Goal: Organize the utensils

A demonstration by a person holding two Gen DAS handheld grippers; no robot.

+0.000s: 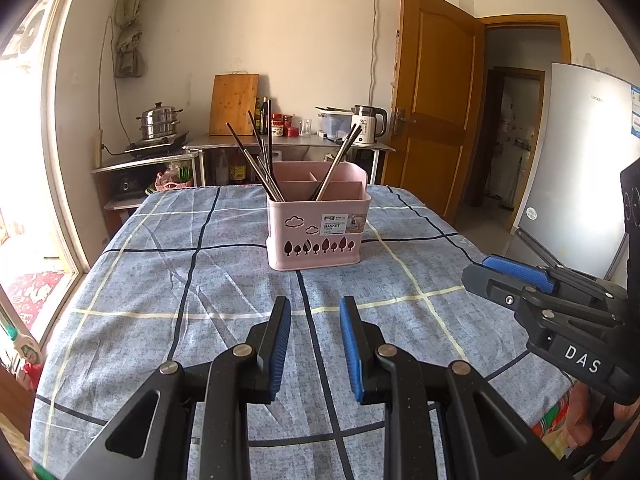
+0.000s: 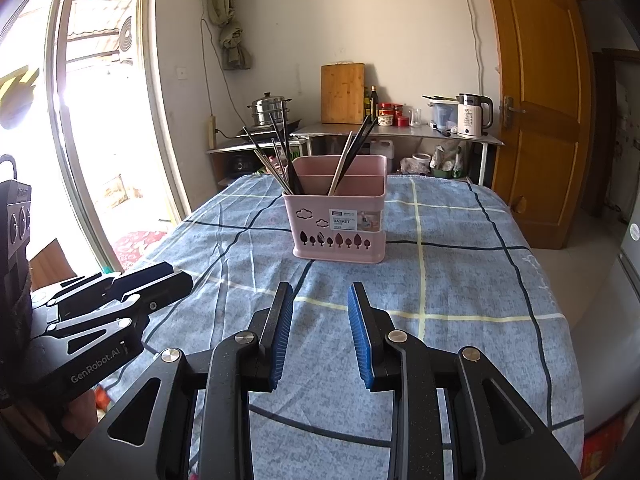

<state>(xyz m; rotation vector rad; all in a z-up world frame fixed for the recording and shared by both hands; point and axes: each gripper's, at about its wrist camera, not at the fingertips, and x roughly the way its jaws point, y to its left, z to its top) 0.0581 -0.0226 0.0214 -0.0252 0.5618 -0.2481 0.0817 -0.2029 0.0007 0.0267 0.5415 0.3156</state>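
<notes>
Basket interior: the lower ends of the chopsticks [image 1: 256, 160] sit behind the front wall of the pink basket [image 1: 320, 256]; the floor of its compartments is out of sight.
Basket label: the small print under "BASKET" is too small to read.
Right gripper [image 1: 476, 272]: in the left wrist view, seen side-on, and its rear is cut by the picture's edge.
Surface [image 2: 460, 280]: the near edge is covered by both grippers' black frames.
Fridge [image 1: 580, 160]: cut off at the right edge.

Strong daylight pours in through the glass door [image 2: 100, 120] on the left, blown out to white glare. The worktop [image 1: 200, 280] is evenly lit with soft shadows. Fisheye bending curves the edges, the corners go black, and far details look slightly soft.
</notes>
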